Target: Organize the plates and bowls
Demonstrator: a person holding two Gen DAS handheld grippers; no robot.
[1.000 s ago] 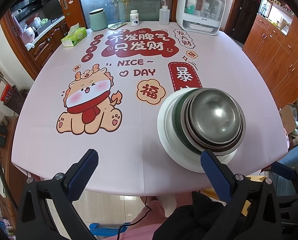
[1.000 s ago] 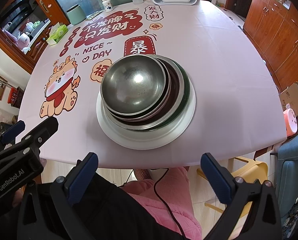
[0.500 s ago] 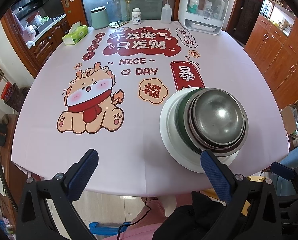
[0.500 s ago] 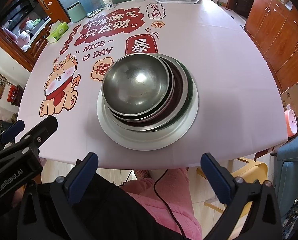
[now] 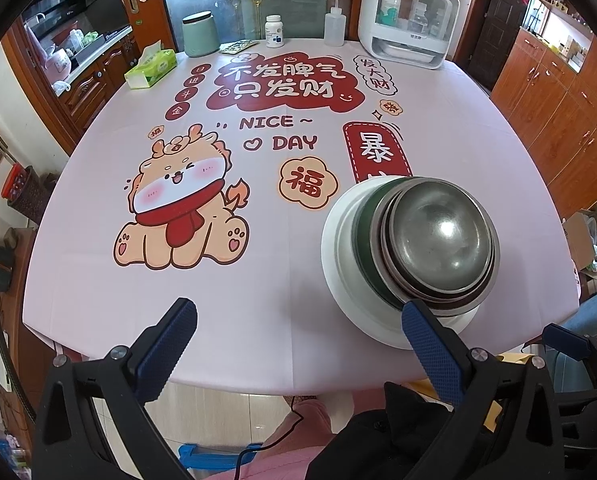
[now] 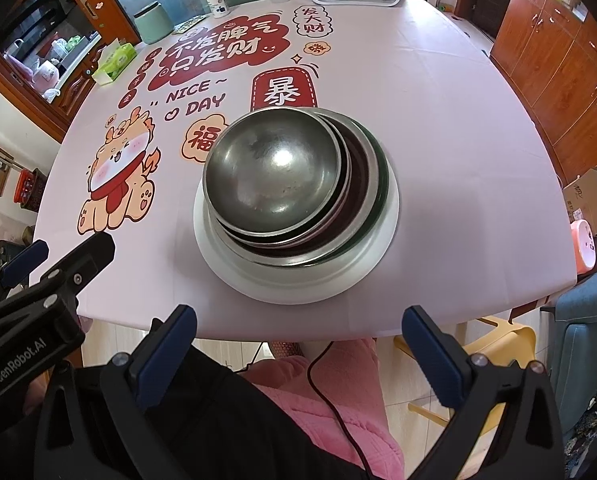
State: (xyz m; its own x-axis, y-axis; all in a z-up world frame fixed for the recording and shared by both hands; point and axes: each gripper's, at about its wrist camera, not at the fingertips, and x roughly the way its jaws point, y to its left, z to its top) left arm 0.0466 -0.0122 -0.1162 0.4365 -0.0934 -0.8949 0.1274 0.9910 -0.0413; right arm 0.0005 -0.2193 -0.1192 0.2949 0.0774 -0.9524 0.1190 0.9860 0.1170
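A stack of dishes sat on the table near its front edge, right of the cartoon dragon printed on the pink cloth. At the bottom lay a white plate. On it rested a dark green dish, then several steel bowls nested one in another, with the top bowl shifted toward the dragon side of the plate, so its rim overhung the ones beneath. The stack partly covered the red label printed behind it.

The left gripper hung over the front edge of the table, between the dragon and the stack, its fingers spread wide and holding nothing. Its right finger showed in front of the plate's near rim; whether it touched could not be told.

The right gripper hovered off the table's front edge, straight before the plate, its fingers also wide apart and empty, clear of the dishes. A pink-clad lap showed below it.

Behind the stack, at the far edge of the table, stood a white cabinet, a squeeze bottle, a pill bottle, a green canister and a tissue box.
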